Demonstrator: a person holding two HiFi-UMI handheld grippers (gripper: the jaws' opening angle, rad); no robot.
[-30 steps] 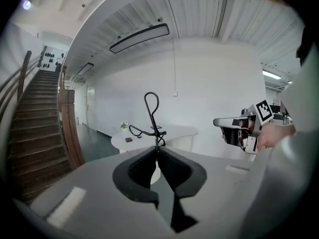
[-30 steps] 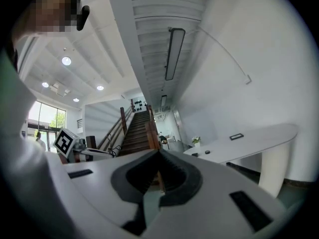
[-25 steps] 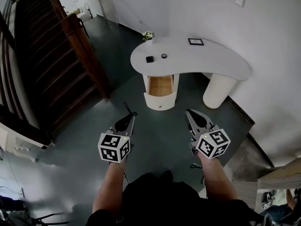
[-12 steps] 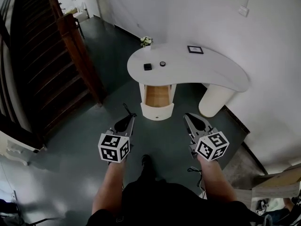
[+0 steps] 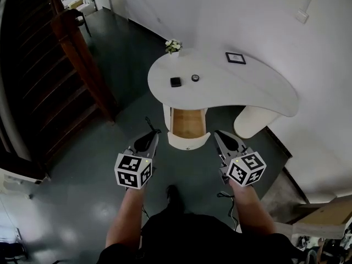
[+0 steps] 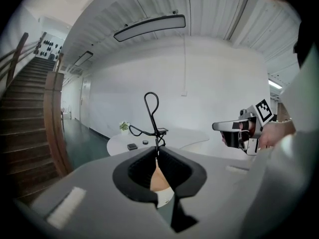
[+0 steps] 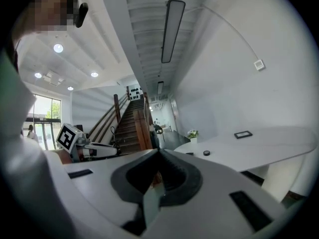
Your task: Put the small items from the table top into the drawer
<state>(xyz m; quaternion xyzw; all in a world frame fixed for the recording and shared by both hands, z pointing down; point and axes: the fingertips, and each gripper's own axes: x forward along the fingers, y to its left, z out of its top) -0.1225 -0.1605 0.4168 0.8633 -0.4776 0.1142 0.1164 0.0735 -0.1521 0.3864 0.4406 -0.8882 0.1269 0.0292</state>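
With left tool [image 5: 150,138] and right tool [image 5: 219,137] both pressed together and empty before the open drawer [image 5: 188,124], the black square item [image 5: 175,82] lies beyond it on the bench [image 5: 247,89], nearer the left tool.

Open hallway, likely home or lobby: wooden staircase [image 5: 38,81], white curved table [image 5: 247,89], flower vase [image 5: 173,47], framed picture [image 5: 235,58].
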